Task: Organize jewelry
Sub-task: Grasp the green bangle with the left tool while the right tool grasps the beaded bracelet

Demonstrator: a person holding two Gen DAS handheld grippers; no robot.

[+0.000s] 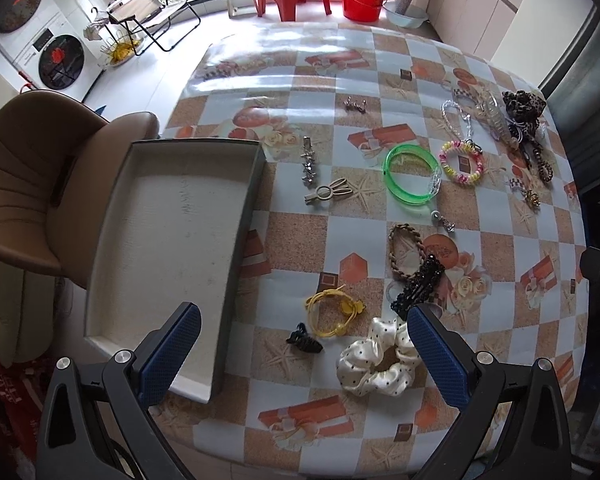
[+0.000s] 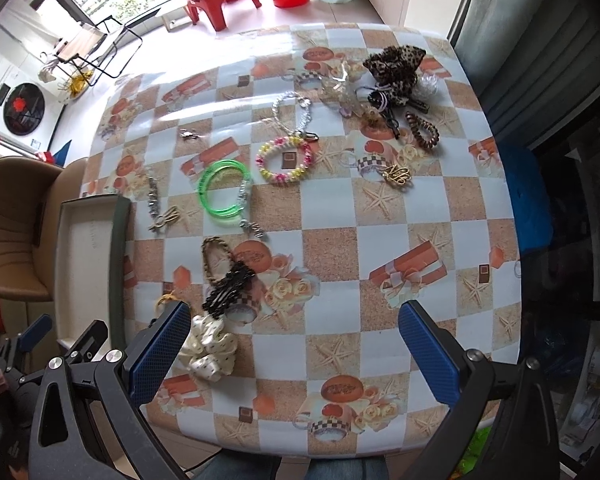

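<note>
An empty grey tray [image 1: 256, 168] lies at the table's left edge; it also shows in the right wrist view [image 2: 120, 240]. Jewelry and hair accessories lie scattered on the patterned tablecloth: a white dotted scrunchie [image 1: 376, 360] [image 2: 210, 350], a yellow hair tie [image 1: 332, 312], a small black claw clip [image 1: 304, 342], a black clip [image 1: 418, 284] [image 2: 230, 288], a green bangle [image 1: 410, 172] [image 2: 224, 188] and a beaded bracelet [image 1: 462, 162] [image 2: 285, 160]. My left gripper [image 1: 304, 352] is open and empty above the near items. My right gripper [image 2: 294, 350] is open and empty over the near table.
A leopard scrunchie [image 2: 396, 66] and several hair ties and clips pile at the far right. A brown chair [image 1: 32, 184] stands left of the tray. The table's near edge [image 2: 300, 450] lies just under the grippers. Red stool and buckets stand beyond.
</note>
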